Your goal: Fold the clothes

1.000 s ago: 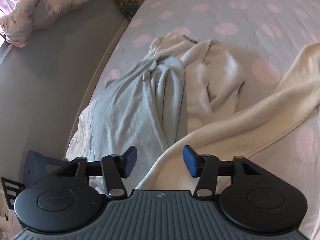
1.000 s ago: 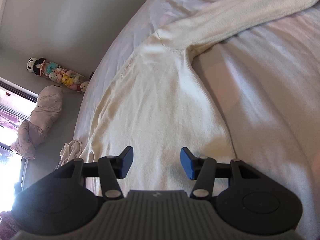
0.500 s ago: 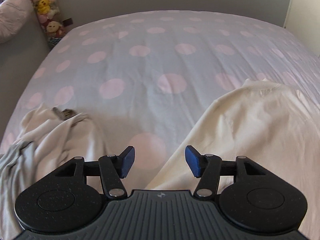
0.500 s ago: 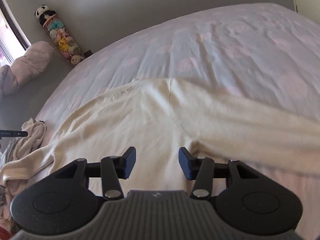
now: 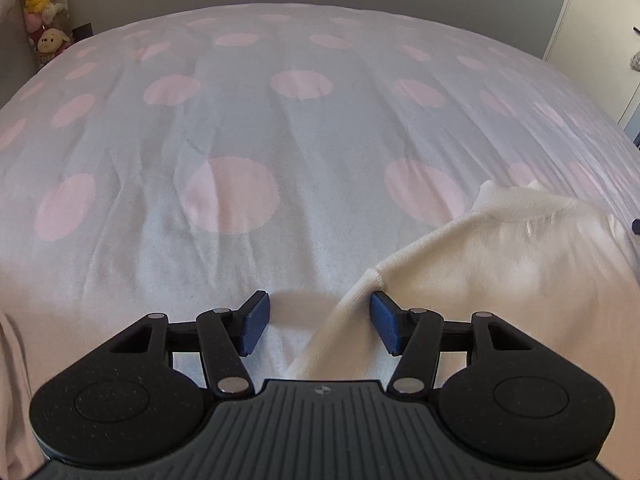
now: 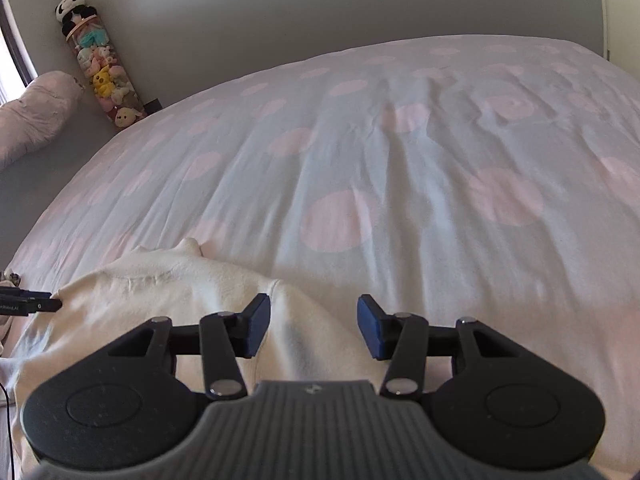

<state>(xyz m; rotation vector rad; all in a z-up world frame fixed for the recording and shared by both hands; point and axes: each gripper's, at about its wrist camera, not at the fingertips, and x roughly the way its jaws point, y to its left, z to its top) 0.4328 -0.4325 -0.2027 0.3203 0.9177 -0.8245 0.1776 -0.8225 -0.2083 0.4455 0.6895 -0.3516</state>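
Note:
A cream knit sweater [image 5: 500, 272] lies on the bed, filling the lower right of the left wrist view and the lower left of the right wrist view [image 6: 160, 296]. My left gripper [image 5: 318, 322] is open, its blue pads astride the sweater's ribbed left edge [image 5: 352, 296] low over the sheet. My right gripper [image 6: 314, 326] is open too, with the sweater's right shoulder fabric lying between and below its pads. Nothing is pinched in either. The tip of the left tool [image 6: 28, 305] shows at the far left of the right wrist view.
The bed's white sheet with pink dots [image 5: 304, 128] spreads ahead to a grey wall. A column of plush toys [image 6: 102, 72] stands in the far left corner beside a pink bundle [image 6: 36, 112]. A pale garment edge [image 5: 12, 392] lies at the lower left.
Both views have swung up and forward from the heap of clothes and the sweater's body to its top edge. Both grippers now sit lower at the sweater's shoulders, still open.

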